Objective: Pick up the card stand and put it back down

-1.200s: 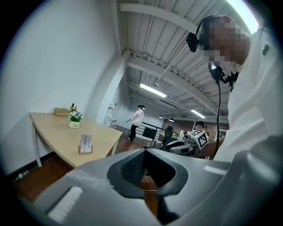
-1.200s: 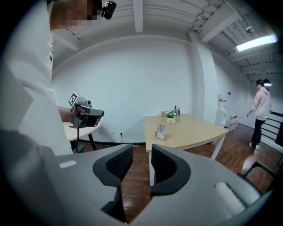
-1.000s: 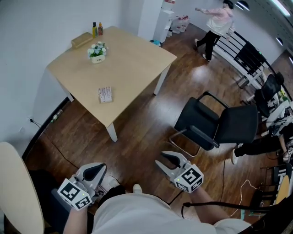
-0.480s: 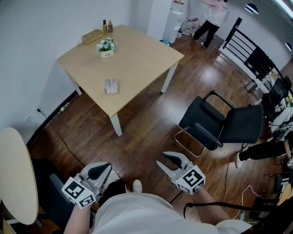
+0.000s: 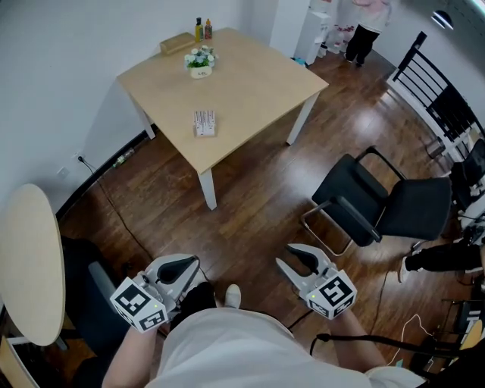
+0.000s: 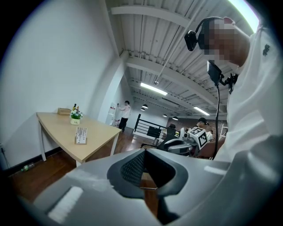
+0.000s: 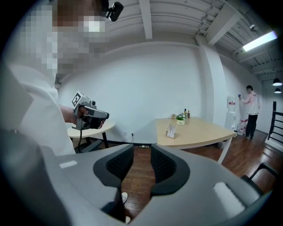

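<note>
The card stand [image 5: 204, 123] is standing on the desk [image 5: 258, 83], close to the desk's corner that is nearest to me, with nothing touching it. Further back on the desk a small pot of flowers [image 5: 200, 62] is sitting well apart from the stand. At the desk's far corner, against the white wall, two little bottles [image 5: 202, 29] are standing beside a tan box [image 5: 176, 42].

I am holding both grippers low over the wooden floor [image 5: 250, 212], well short of the desk and pointing roughly toward it. My left gripper [image 5: 184, 264] is hanging off the desk's near corner. Its fingers are resting together at the tips and gripping nothing, with only floor showing in the gap behind them. My right gripper [image 5: 297, 254] is hovering level with the left one, further out from the desk. Its fingers are standing apart with only bare floor between them, and they have just been closing a little.

A black chair [image 5: 379, 204] is sitting on the floor off the desk's right side. A round desk [image 5: 30, 258] is showing at the left, on my side of the main desk. Beyond the desk's far side a person [image 5: 367, 19] is standing near a white water dispenser [image 5: 314, 34], and a black railing [image 5: 443, 98] is running along to the right of them.
</note>
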### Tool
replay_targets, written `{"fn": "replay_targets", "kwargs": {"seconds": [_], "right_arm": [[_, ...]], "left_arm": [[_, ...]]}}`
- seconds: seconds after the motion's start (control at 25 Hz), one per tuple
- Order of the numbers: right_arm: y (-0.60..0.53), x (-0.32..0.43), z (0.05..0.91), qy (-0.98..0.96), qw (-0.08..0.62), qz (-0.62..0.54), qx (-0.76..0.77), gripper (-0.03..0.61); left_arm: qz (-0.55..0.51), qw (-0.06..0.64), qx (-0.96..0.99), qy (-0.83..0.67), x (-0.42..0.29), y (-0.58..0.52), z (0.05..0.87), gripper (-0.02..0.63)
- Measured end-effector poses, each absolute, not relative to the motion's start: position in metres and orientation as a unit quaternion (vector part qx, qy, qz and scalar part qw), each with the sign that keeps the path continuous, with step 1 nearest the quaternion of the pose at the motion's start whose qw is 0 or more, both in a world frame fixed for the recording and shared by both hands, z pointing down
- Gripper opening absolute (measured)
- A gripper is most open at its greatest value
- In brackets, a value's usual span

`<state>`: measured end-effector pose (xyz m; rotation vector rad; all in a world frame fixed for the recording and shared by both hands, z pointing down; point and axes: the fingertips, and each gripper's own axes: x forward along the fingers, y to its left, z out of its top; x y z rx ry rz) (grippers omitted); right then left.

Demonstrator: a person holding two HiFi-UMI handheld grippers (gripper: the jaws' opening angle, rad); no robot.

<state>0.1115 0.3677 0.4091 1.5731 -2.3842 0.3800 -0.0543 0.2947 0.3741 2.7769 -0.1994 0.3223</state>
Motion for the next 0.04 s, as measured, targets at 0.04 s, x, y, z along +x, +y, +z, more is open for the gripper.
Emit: {"fn": "replay_targets", "kwargs": {"seconds": [0.04], "right_arm": [[0.3695,0.1112,0.4088,-0.821,0.13,0.13,0.54,0.126]], "left_arm": [[0.113,0.168,0.977,-0.07,-0.0541,0.2961,0.3737,0.0]]}}
